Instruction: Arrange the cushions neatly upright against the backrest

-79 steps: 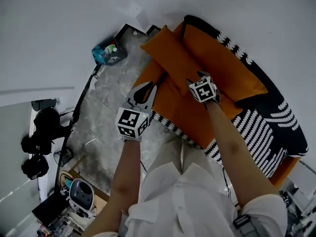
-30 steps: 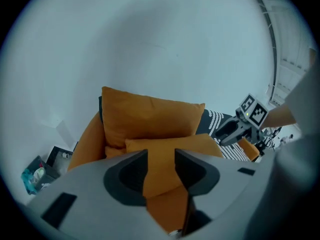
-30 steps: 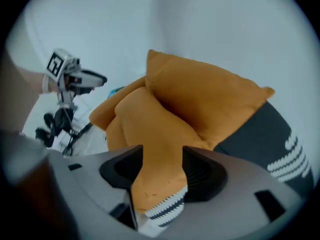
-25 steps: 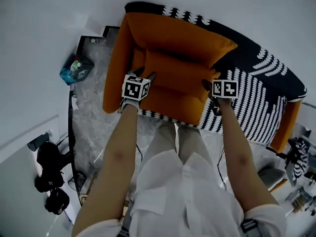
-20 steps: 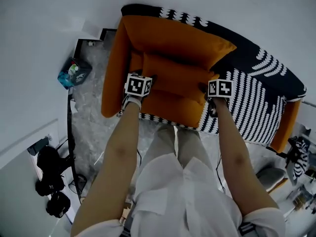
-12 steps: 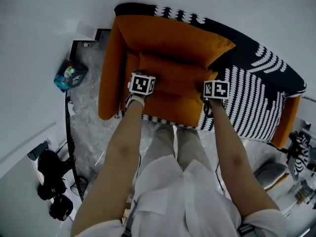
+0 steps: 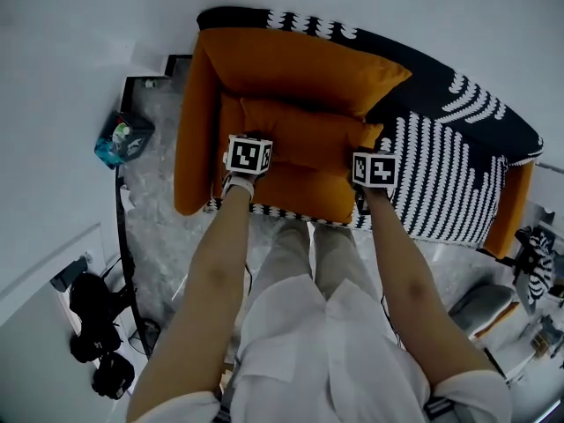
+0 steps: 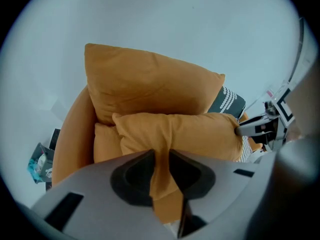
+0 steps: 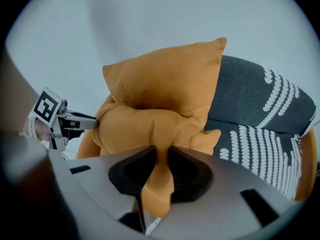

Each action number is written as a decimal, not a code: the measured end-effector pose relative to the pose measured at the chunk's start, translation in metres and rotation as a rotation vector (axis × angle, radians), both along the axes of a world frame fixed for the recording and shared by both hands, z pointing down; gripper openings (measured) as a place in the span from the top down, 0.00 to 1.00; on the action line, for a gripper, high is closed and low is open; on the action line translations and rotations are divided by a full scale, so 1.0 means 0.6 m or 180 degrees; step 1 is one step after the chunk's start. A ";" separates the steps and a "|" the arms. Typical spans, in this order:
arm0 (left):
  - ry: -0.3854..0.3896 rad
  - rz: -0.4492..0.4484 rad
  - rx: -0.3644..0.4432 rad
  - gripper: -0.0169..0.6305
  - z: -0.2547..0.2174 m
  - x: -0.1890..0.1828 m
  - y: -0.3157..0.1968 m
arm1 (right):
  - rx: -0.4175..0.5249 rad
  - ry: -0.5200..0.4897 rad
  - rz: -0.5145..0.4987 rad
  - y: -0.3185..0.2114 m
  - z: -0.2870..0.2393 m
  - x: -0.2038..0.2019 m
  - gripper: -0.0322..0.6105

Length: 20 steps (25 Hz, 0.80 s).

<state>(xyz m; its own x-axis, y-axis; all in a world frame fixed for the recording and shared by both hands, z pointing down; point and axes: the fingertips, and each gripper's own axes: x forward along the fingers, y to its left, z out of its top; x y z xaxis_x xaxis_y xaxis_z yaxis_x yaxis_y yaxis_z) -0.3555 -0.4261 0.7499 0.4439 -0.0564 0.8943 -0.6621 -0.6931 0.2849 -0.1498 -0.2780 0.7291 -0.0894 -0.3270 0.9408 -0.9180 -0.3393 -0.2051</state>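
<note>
Matt orange cloth covers the cushions (image 7: 300, 135) and sofa (image 7: 196, 148).

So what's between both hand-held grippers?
The small orange cushion; the left hand-held gripper and right hand-held gripper just closed on it. Head view.

The person's left arm (image 7: 216, 271) and right arm (image 7: 405, 276) stretch forward and down, bare and roughly parallel. The left gripper (image 8: 161, 170) points steeply downward; its jaws have just been closing and pinch a fold of the orange cushion (image 8: 190, 134) between the pads. The right gripper (image 9: 161, 171), also pointing steeply downward, has just been closing too and pinches that cushion's other end.
</note>
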 end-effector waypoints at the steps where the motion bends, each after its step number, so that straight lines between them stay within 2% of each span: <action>1: 0.0016 -0.0022 0.0017 0.82 -0.009 -0.005 0.006 | 0.0055 0.0024 0.0006 0.003 -0.010 -0.004 0.80; 4: 0.0167 -0.0107 0.0148 0.84 -0.050 -0.005 0.018 | 0.0332 0.0095 0.0072 0.003 -0.054 -0.005 0.82; 9: 0.0535 -0.0139 0.0414 0.86 -0.147 0.032 0.034 | 0.0717 0.0384 0.0176 0.023 -0.152 0.031 0.82; 14: 0.0821 -0.0024 0.0688 0.86 -0.253 0.086 0.051 | 0.1085 0.0614 0.0369 0.060 -0.249 0.072 0.82; 20: 0.1078 0.0183 0.0887 0.87 -0.348 0.167 0.100 | 0.1406 0.0834 0.0537 0.130 -0.339 0.137 0.83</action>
<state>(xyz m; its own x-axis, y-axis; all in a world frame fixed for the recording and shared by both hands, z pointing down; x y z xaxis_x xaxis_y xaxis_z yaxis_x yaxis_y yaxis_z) -0.2555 -0.3661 0.5408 0.7188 -0.2414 0.6520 -0.5217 -0.8071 0.2763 -0.0674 -0.2000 0.5257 0.2177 -0.6861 0.6942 -0.8978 -0.4197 -0.1333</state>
